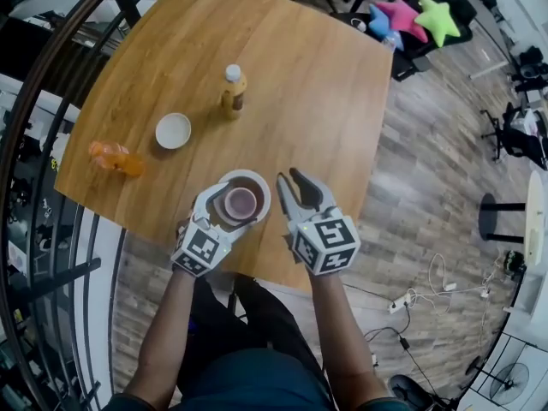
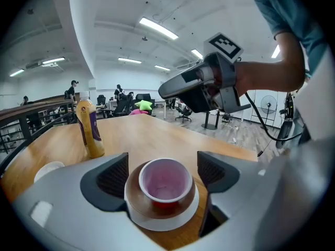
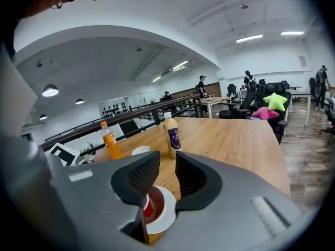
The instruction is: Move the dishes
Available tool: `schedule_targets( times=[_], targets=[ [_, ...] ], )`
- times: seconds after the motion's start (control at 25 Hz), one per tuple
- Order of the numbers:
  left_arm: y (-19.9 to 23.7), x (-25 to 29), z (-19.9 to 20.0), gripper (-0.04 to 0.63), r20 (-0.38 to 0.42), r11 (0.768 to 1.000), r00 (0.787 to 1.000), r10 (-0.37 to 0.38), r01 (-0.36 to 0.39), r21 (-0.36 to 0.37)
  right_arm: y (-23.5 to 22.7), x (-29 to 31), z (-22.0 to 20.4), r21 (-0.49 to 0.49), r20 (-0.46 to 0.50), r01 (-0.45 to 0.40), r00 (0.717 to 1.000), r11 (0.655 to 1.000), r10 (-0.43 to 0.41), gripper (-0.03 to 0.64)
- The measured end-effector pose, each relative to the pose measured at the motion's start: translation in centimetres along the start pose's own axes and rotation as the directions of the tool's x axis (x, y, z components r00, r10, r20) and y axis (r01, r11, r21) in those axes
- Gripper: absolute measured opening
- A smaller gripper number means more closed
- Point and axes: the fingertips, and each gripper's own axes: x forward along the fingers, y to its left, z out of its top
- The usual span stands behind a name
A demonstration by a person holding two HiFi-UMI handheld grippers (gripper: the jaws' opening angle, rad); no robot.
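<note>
Plate (image 1: 263,189) partly behind left hand-held gripper (image 1: 231,209)

1. A wooden table (image 1: 325,101) carries a white-capped bottle (image 1: 233,91), a small white bowl (image 1: 173,131) and an orange bottle (image 1: 116,157) near its left edge
2. The left gripper (image 1: 233,211) has its jaws spread either side of a pink cup (image 1: 241,202) on a white plate (image 1: 265,191)
3. The right gripper (image 1: 288,178) is just beside the plate

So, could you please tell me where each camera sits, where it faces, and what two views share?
Head view: on the person's head, looking steeply down at the table; both forearms, left gripper, right gripper show.
Left gripper view: on that gripper, facing the cup on its plate between open jaws; right arm shows.
Right gripper view: on that gripper, facing across the table; its jaws, left gripper's cube show.
Shared: both gripper views show the tan bottle.
</note>
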Motion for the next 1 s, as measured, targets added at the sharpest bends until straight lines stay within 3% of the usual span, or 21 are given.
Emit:
schedule_targets(
  times=[0.52,1.0],
  targets=[
    [-0.6,2.5,-3.9,0.391,-0.100,1.000,0.995,-0.027,0.028,0.009,-1.1,0.1,-3.1,0.038,-0.048,0.033,0.998,0.999,-0.032,0.078],
    [-0.4,1.6,-2.5,0.360,-0.051,0.998,0.997,-0.063,0.063,-0.008,-0.8,0.1,-4.4,0.060,-0.075,0.058,0.996,0.997,-0.053,0.078]
  ],
)
